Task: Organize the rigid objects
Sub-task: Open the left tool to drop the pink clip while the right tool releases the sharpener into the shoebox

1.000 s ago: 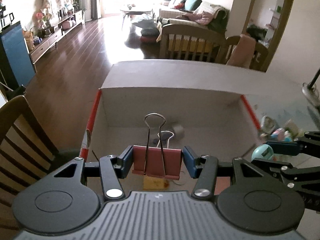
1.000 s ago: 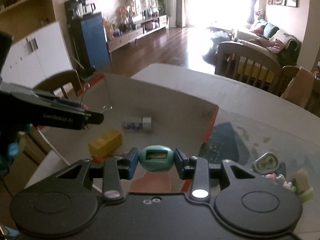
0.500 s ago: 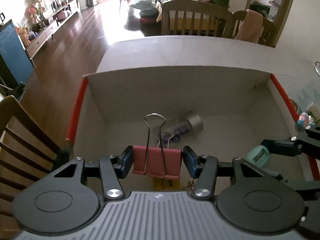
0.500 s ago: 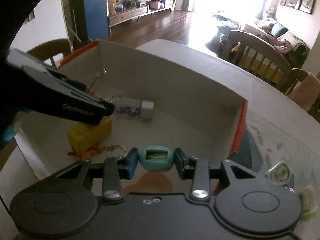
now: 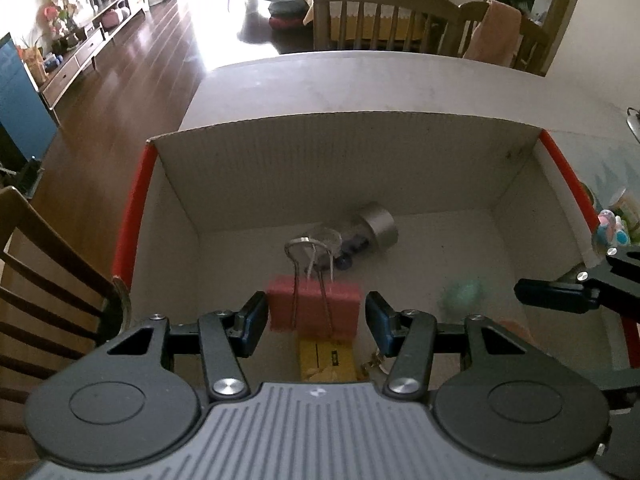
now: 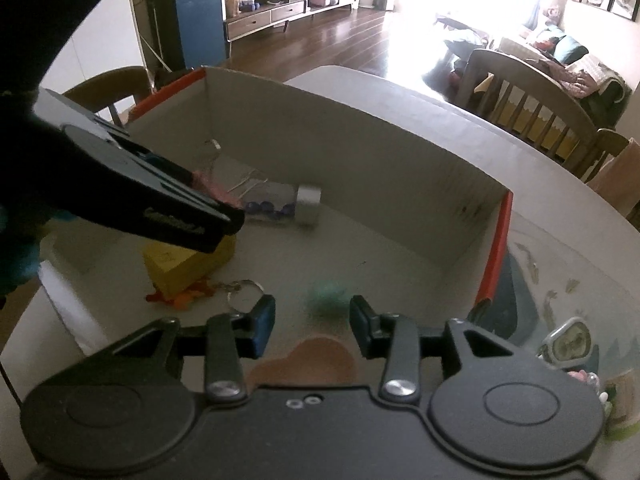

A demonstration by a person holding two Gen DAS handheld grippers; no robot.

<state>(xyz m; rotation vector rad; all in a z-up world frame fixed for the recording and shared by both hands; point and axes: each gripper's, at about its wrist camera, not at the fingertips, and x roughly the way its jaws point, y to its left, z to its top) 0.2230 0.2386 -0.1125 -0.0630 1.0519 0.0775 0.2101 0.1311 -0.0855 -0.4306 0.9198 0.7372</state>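
Sunlit living room beyond a pale table (image 5: pixel 360 80); over its cardboard box (image 5: pixel 344 152), left gripper (image 5: pixel 316 316) stands parted around a free red binder clip (image 5: pixel 314 308) (blurred); right gripper (image 6: pixel 312 320), jaws just widened, has let go a teal object (image 6: pixel 326 294).

One cardboard box (image 5: pixel 352 168), one red binder clip (image 5: pixel 314 312), one yellow block (image 6: pixel 188 266), two grippers (image 5: pixel 316 316) (image 6: pixel 312 322)

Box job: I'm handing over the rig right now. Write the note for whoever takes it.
Left gripper: open; red clip blurred and loose in its gap, seemingly dropping.
Right gripper: jaws have just been opening; green piece blurred below them, over the box floor.
Done: yellow block, vial and key ring lie in the box.
Left: small items on the table right of the box.
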